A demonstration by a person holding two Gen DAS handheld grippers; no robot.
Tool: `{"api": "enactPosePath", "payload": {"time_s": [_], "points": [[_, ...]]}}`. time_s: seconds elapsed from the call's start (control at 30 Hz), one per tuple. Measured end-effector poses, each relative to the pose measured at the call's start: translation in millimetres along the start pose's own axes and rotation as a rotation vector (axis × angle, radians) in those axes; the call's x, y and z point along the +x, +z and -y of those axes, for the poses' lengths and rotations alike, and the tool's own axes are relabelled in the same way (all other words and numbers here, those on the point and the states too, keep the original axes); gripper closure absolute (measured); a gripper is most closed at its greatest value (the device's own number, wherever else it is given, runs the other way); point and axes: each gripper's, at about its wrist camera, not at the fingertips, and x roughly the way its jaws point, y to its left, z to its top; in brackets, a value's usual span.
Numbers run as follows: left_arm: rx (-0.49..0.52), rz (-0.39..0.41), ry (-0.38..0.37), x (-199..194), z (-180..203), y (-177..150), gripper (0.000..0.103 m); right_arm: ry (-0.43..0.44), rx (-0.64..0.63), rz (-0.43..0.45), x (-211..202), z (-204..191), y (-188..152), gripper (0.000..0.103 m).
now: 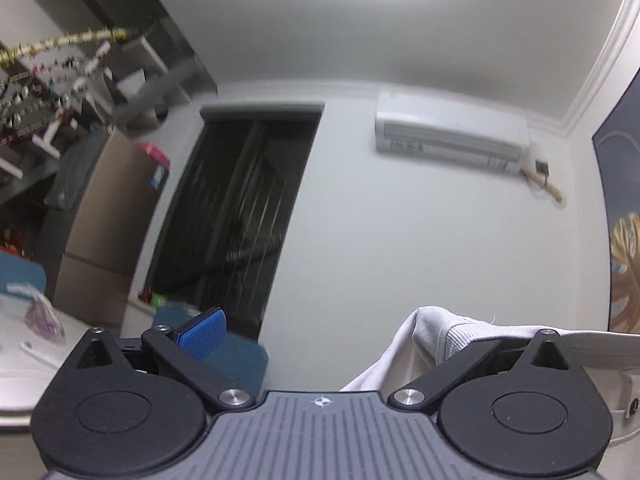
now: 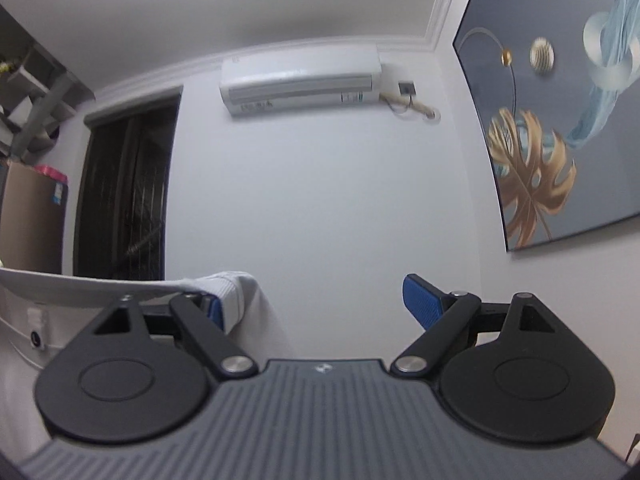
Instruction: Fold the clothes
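honestly, both my grippers are spread wide and pinch nothing: the white garment (image 1: 432, 344) only drapes over the left gripper (image 1: 356, 344) and right gripper (image 2: 316, 304), below the air conditioner (image 2: 300, 84). any tilt could let it slide off.

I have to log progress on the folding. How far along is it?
Nothing looks folded yet. In hand: the white garment hangs lifted, draped over the inner finger of the left gripper and of the right gripper; both sets of jaws stand wide apart, so it is hooked rather than pinched. Both cameras face the wall and the air conditioner, no folding surface. Left: laying it down and every fold.
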Motion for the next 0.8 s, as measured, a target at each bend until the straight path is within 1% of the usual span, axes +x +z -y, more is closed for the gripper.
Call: {"api": "enactPosePath", "payload": {"time_s": [0.13,0.23,0.3,0.37,0.43,0.53,0.67,0.73,0.8], "points": [[0.022,-0.11,0.018,65.1,-0.9,-82.3,0.0,-0.015,-0.022,-0.131,55.1,1.5,-72.2,0.016],[0.04,-0.193,0.047,124.5,-2.2,-151.3,0.0,-0.026,-0.04,-0.233,109.7,-1.2,-133.2,0.016],[0.053,-0.234,0.077,172.5,1.1,-200.1,0.0,-0.036,-0.046,-0.31,158.3,-5.1,-174.1,0.016],[0.065,-0.276,0.107,220.5,4.4,-248.9,0.0,-0.058,-0.011,-0.401,217.0,-6.5,-214.0,0.016],[0.078,-0.317,0.137,268.5,7.7,-297.7,0.0,-0.085,0.0,-0.451,271.3,-13.1,-258.6,0.016],[0.105,-0.379,0.174,340.0,12.9,-374.1,0.0,-0.118,-0.019,-0.497,349.4,-18.9,-335.2,0.016],[0.226,-0.479,0.154,420.8,18.9,-489.2,0.0,-0.129,-0.011,-0.567,437.6,-15.5,-452.5,0.016],[0.286,-0.546,0.135,451.3,20.3,-542.3,0.0,-0.123,-0.018,-0.618,465.9,-15.3,-508.0,0.016],[0.338,-0.62,0.113,473.3,19.9,-589.1,0.0,-0.117,-0.035,-0.677,489.8,-15.8,-558.0,0.016]]}}
